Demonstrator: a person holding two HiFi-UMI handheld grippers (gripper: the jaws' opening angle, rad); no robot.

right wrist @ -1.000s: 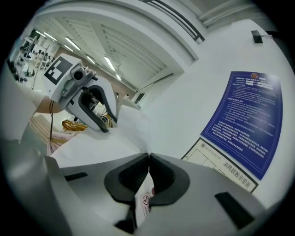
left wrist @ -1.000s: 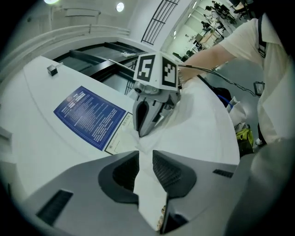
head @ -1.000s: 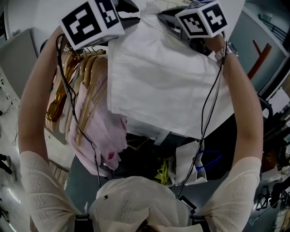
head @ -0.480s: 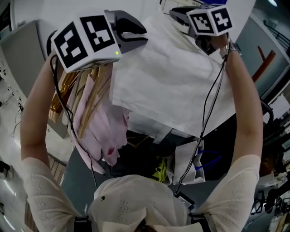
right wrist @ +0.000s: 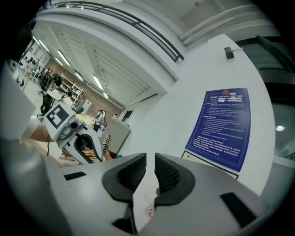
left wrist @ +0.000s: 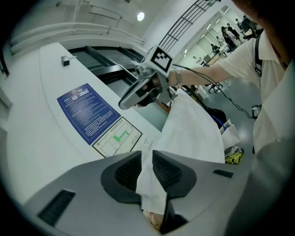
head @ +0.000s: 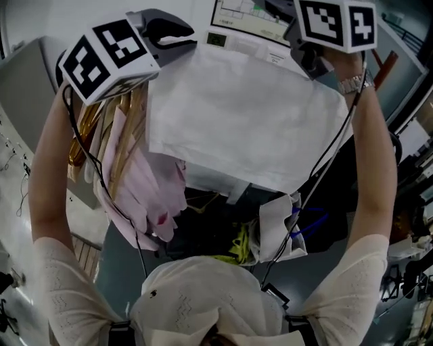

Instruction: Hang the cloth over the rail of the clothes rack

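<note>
You've raised the white cloth (head: 243,128) higher, flat before the white wall (right wrist: 184,101), left tool (head: 172,37) at 11 o'clock, right tool (right wrist: 150,173) at 1, both pinching it.

The cloth (head: 243,115) stretches between the left gripper (left wrist: 146,162) at its left corner and the right gripper (right wrist: 150,167) at its right, with hangers (head: 111,132) and garments (head: 145,192) to its left, a wall notice (head: 247,15) behind it and bags (head: 277,230) beneath.

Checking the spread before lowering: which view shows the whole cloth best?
Head view: the white cloth hangs spread wide between the left tool and right tool. The left gripper view shows one pinched corner and a narrow drape; the right gripper view, only a pinched edge.
</note>
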